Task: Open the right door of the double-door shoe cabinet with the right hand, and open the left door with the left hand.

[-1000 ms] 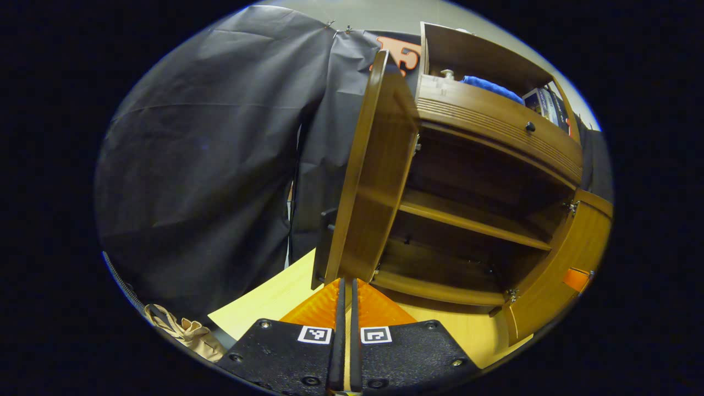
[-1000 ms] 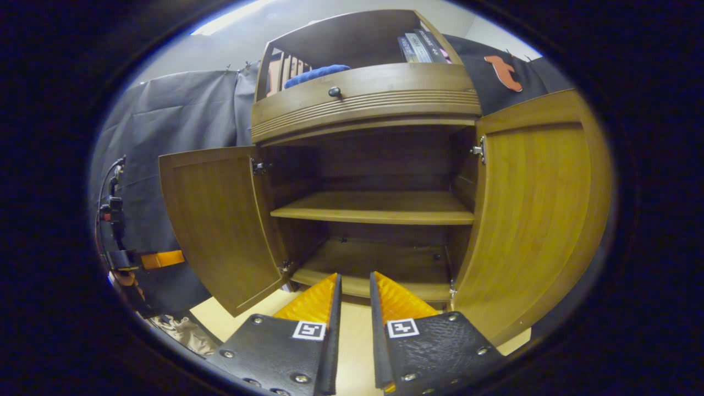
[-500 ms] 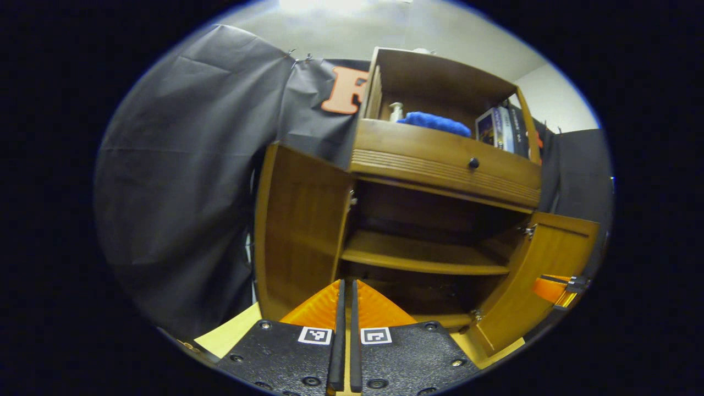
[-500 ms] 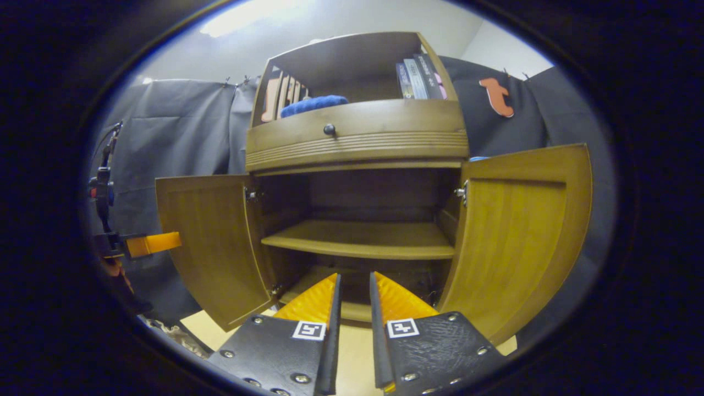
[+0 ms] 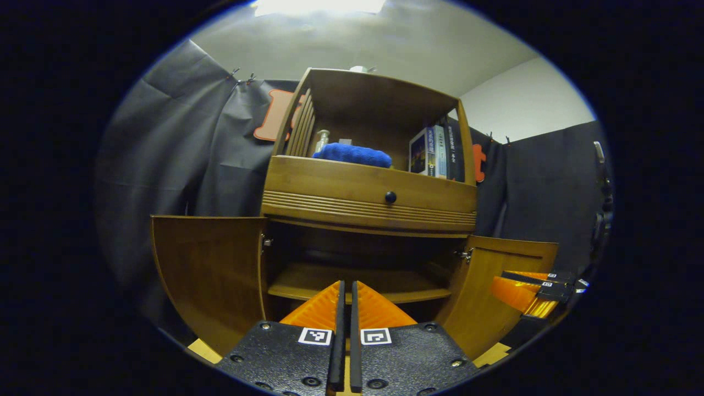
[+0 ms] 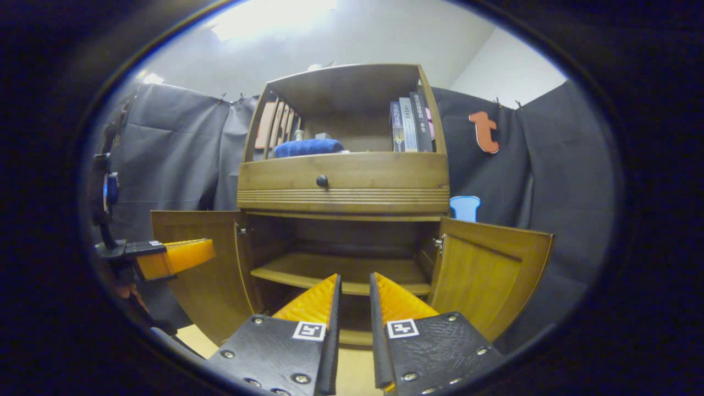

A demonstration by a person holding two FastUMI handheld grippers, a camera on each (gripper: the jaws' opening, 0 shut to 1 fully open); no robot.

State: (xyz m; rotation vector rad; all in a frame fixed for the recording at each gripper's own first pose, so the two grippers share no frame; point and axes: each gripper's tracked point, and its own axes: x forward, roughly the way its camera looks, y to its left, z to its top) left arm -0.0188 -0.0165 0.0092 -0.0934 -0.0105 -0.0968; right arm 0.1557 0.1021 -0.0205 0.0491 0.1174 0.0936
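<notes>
Both grippers have drawn back, the left gripper (image 5: 345,291) with fingers closed on nothing and the right gripper (image 6: 355,286) with a narrow empty gap, leaving the left door (image 5: 206,264) and right door (image 6: 487,275) of the shoe cabinet (image 6: 344,181) swung wide, so the task looks done.

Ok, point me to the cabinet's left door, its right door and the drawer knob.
left door (image 6: 195,275), right gripper view, on the inner panel.
right door (image 6: 489,278), right gripper view, middle of the inner face.
drawer knob (image 6: 322,180), right gripper view, on the dark round knob itself.
</notes>
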